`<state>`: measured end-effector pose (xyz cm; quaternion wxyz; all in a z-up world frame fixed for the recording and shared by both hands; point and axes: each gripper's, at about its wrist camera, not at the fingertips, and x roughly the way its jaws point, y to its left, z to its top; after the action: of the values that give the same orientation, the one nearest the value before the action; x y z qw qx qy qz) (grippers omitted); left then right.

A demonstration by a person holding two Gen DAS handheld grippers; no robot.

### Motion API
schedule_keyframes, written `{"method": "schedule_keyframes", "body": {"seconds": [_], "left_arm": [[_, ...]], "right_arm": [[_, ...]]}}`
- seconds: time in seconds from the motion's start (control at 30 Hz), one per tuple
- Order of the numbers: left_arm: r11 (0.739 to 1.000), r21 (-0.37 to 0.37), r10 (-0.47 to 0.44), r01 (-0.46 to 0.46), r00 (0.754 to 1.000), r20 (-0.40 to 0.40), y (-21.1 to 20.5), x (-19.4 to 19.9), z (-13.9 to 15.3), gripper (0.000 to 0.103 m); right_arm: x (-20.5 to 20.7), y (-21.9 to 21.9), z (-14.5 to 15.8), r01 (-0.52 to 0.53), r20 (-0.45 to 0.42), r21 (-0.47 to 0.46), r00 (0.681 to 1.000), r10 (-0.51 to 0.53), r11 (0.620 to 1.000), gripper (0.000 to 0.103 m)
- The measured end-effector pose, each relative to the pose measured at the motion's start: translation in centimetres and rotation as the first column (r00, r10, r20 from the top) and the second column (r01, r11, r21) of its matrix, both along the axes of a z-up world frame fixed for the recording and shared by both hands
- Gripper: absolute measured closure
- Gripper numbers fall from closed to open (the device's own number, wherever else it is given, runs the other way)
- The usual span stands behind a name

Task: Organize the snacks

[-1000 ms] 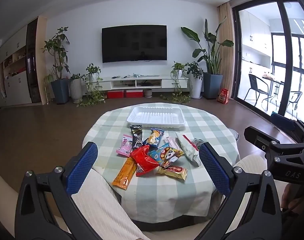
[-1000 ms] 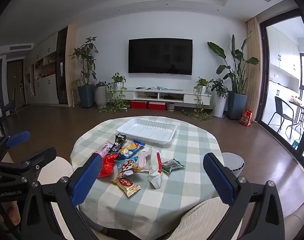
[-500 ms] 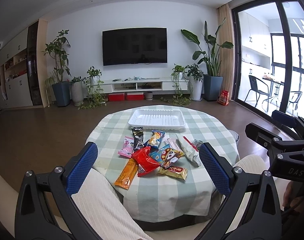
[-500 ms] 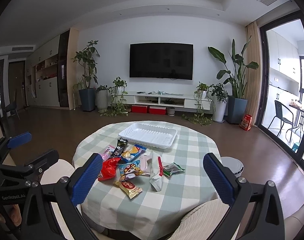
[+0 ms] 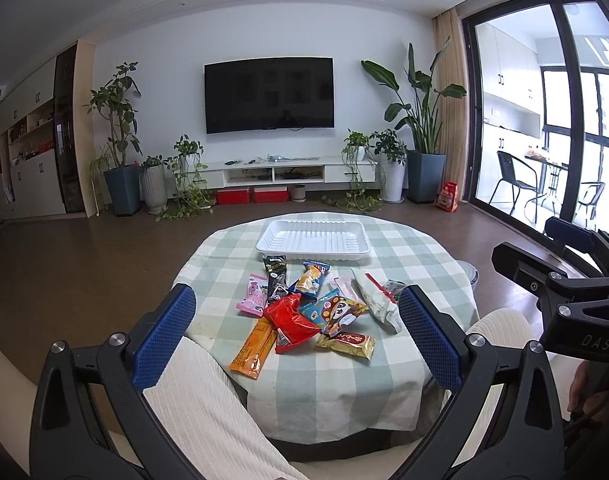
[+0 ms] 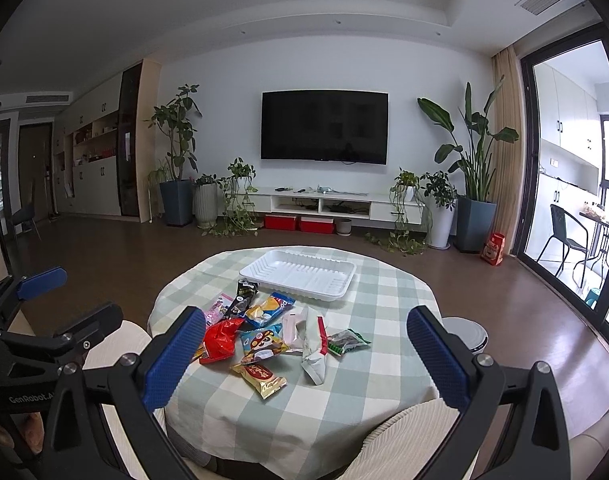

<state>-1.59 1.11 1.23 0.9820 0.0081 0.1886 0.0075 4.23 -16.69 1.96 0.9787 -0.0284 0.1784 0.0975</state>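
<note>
Both wrist views now sit slightly lower on the room than a second ago: television and tray have dropped in frame; snacks have not shifted on the cloth.

Left gripper (image 5: 296, 332): released, blue pads wide apart, nothing between them, held short of the table above a cream-trousered knee (image 5: 208, 408). Right gripper (image 6: 304, 354): likewise released, spread, holding nothing.

Snack pile (image 5: 312, 308) lies at table centre on the green-checked tablecloth (image 5: 336, 392). Left to right: pink packet (image 5: 253, 295), orange bar (image 5: 253, 347) at 7 o'clock of the pile, red bag (image 5: 290, 320), panda packet (image 5: 336, 310), gold bar (image 5: 346, 341) at 5 o'clock, long white wrapper (image 5: 374, 300) at 3 o'clock. Several overlap.

White tray (image 5: 314, 240) sits at 12 o'clock of the pile, just beyond it, apart from the black packet (image 5: 275, 274).

Nothing lies between grippers and pile. Background: television (image 6: 323, 126), potted plants (image 6: 176, 152), white round bin (image 6: 466, 334) beyond the table's right edge.
</note>
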Motion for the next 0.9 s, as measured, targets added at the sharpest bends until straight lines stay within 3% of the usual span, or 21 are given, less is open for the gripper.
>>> {"method": "schedule_keyframes", "body": {"seconds": [0.9], "left_arm": [[1.0, 0.001, -0.002, 0.002, 1.0, 0.005, 0.04, -0.32, -0.11, 0.0]], "right_arm": [[-0.27, 0.05, -0.05, -0.001, 0.009, -0.001, 1.0, 0.001, 1.0, 0.0]]}}
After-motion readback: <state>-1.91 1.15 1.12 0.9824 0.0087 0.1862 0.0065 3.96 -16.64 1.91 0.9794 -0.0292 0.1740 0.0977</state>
